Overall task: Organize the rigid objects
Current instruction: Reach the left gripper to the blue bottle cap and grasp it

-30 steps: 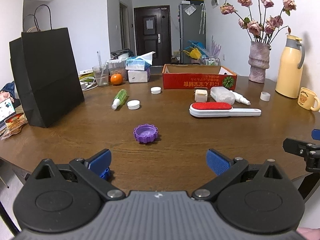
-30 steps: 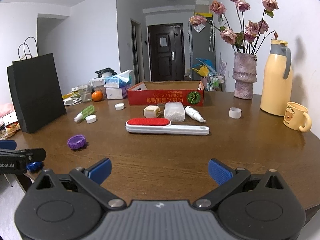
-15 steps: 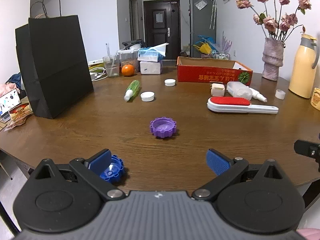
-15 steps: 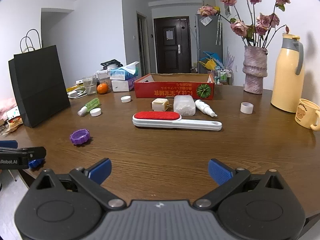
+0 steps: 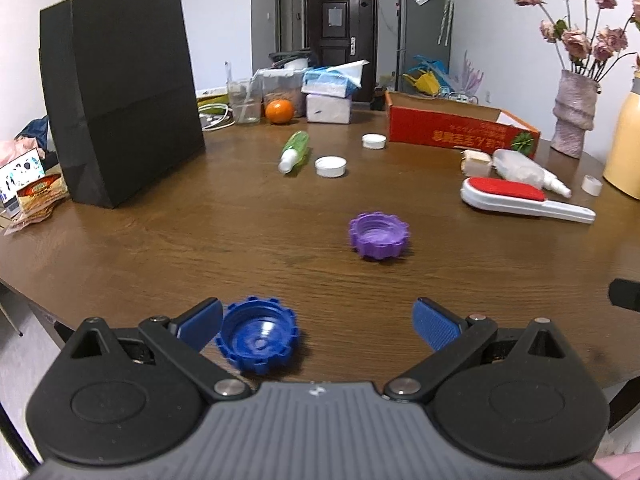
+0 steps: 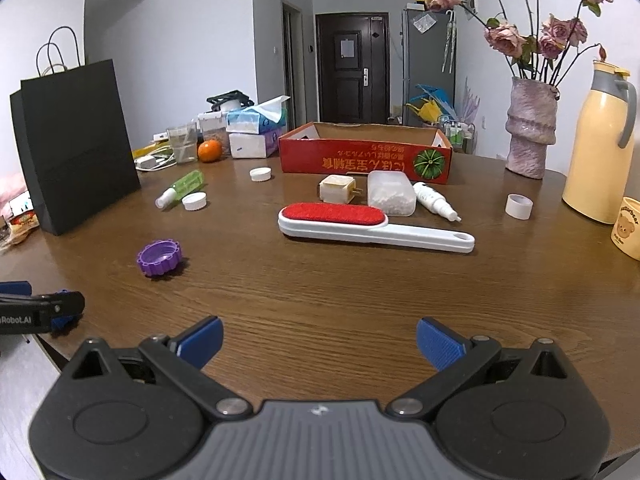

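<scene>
A blue ridged cap (image 5: 258,338) lies open side up on the wooden table (image 5: 240,240), between the fingers of my left gripper (image 5: 318,324) and close to the left finger. That gripper is open. A purple ridged cap (image 5: 378,236) sits farther ahead; the right wrist view has the purple cap (image 6: 159,258) at left. My right gripper (image 6: 320,344) is open over bare wood, empty. Beyond it lie a red-and-white lint brush (image 6: 372,224), a cream plug (image 6: 338,189), a frosted box (image 6: 390,193) and a small white bottle (image 6: 434,201). The red cardboard tray (image 6: 366,156) stands behind them.
A black paper bag (image 5: 120,92) stands at left. A green bottle (image 5: 296,150), two white caps (image 5: 330,166), an orange (image 5: 279,111) and tissue boxes (image 5: 330,96) are further back. At right stand a vase (image 6: 530,132), a yellow jug (image 6: 598,144), a mug (image 6: 628,232) and a white ring (image 6: 519,206).
My left gripper has swung left and forward, bringing the blue cap from behind its left finger into the gap between the fingers. The right gripper has moved forward a little.
</scene>
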`<state>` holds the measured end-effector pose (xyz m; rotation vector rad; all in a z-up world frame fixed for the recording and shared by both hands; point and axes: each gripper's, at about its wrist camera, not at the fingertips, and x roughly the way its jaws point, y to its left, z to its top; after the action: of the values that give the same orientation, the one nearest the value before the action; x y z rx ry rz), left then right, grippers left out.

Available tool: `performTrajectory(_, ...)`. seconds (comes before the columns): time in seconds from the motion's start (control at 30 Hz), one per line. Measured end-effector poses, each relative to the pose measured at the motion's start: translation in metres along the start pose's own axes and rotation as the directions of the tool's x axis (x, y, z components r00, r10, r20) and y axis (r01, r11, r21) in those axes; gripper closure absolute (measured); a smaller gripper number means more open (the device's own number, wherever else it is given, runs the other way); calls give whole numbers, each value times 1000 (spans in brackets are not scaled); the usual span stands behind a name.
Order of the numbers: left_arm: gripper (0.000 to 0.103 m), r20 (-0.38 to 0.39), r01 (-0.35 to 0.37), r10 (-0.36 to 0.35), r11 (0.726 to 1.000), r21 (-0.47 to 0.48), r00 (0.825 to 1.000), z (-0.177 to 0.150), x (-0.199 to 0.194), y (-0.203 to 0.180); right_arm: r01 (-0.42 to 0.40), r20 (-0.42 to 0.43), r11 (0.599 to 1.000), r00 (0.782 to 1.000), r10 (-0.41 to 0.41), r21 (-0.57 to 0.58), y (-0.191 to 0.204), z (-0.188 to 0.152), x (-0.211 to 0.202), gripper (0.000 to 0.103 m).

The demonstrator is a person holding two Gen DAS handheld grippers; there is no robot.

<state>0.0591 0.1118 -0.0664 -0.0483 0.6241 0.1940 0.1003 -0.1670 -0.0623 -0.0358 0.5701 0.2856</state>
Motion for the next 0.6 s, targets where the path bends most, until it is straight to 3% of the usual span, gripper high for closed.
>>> performTrajectory(0.27, 3, -30, 3, -4, 1000, -4, 1000, -6, 21, 19, 1, -41, 1000, 999, -2, -21, 15, 6, 20, 0)
performTrajectory(0.43, 24, -54, 24, -25, 1000, -10, 998, -11, 30, 29, -2, -65, 999, 998, -1, -40, 28, 10, 33, 0)
performTrajectory(0.57, 48, -52, 41, -41, 999, 1, 998, -14, 31, 35, -17, -87, 998, 996, 11, -62, 41, 14, 44, 1)
performTrajectory(0.6, 48, -49, 51, -50, 999, 2, 998, -14, 31, 37, -22, -91, 998, 996, 16, -66, 45, 15, 46, 1)
